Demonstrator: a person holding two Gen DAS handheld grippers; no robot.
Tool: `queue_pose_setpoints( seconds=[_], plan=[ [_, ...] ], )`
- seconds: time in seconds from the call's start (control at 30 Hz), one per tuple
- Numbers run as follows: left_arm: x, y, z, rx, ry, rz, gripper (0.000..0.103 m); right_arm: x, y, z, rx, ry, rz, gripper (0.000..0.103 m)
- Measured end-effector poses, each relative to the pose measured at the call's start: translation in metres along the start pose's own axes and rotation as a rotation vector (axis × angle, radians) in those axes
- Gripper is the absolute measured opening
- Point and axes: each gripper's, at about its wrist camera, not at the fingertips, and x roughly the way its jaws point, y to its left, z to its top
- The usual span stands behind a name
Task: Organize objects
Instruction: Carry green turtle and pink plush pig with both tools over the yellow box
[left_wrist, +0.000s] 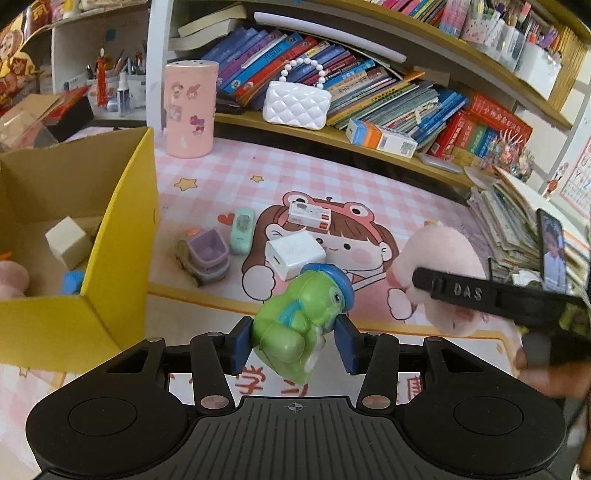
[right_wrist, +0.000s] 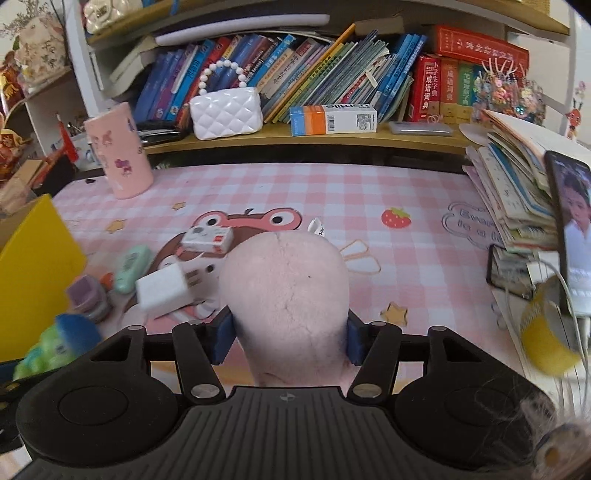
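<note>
Tongs first: our left tongs (left_wrist: 293, 341) pinch the green frog toy (left_wrist: 295, 325), our right tongs (right_wrist: 288, 338) squeeze the pink plush (right_wrist: 288, 295). Farther off, four small things wait on the tabletop (left_wrist: 369, 177); the yellow box (left_wrist: 122, 229) at left holds some already.

Green frog figure (left_wrist: 295, 325): glossy smooth plastic. Pink plush (right_wrist: 288, 295): soft matt fuzzy cloth. Yellow box (left_wrist: 110, 229): matt cardboard, brown raw inside. Counter (right_wrist: 369, 192) cover: smooth printed check, slight sheen. White handbag (left_wrist: 295, 105): shiny quilted plastic, bead handle. Charger block (left_wrist: 293, 254): smooth white plastic. Fingers (left_wrist: 240, 345): matt blue pads.
</note>
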Motion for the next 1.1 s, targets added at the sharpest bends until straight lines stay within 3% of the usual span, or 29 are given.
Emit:
queue_pose_setpoints(
  seconds=[0.67, 1.1],
  plan=[
    [-0.06, 0.069, -0.036, -0.078, -0.033, -0.112, 0.044, -0.084, 0.082, -0.081, 0.015, 0.055, -0.042, 0.055],
    [-0.115, 0.144, -0.07, -0.129, -0.033, -0.094, 0.044, -0.118, 0.169, -0.122, -0.056, 0.07, 0.008, 0.055]
  ],
)
